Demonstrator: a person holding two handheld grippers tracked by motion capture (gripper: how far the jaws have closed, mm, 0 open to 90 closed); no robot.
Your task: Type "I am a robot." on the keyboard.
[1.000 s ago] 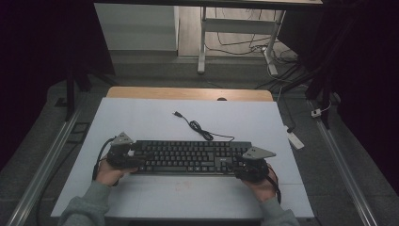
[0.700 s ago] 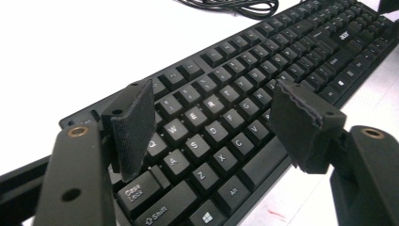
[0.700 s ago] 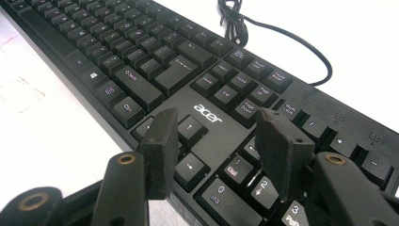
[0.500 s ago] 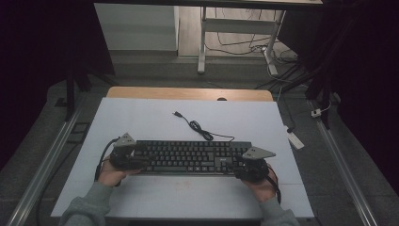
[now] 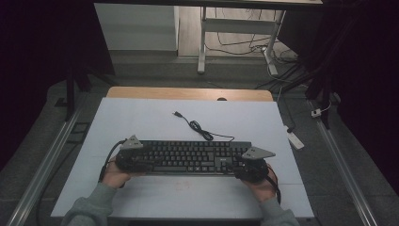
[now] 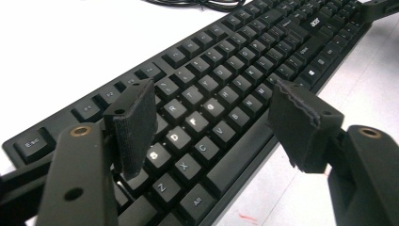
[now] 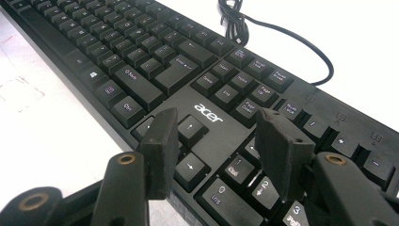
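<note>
A black Acer keyboard (image 5: 188, 157) lies across the near part of the white table top (image 5: 141, 117), and its cable (image 5: 197, 127) curls away toward the far side. My left gripper (image 5: 147, 162) is at the keyboard's left end. In the left gripper view it (image 6: 216, 122) stands open above the keyboard (image 6: 226, 94), one pad (image 6: 134, 127) over the letter keys and the other past the front edge. At the right end my right gripper (image 5: 237, 167) is open too. In the right gripper view it (image 7: 221, 150) hovers over the arrow keys and number pad of the keyboard (image 7: 141, 61).
A bare wooden strip (image 5: 188, 93) shows at the table's far edge. A white power strip (image 5: 294, 139) lies on the floor off the right side, and metal rails (image 5: 47, 160) run along both sides. Faint red marks (image 5: 181, 183) are on the table top in front of the keyboard.
My left gripper has edged slightly to the right along the keyboard's left end. The right gripper and the keyboard have stayed put.
</note>
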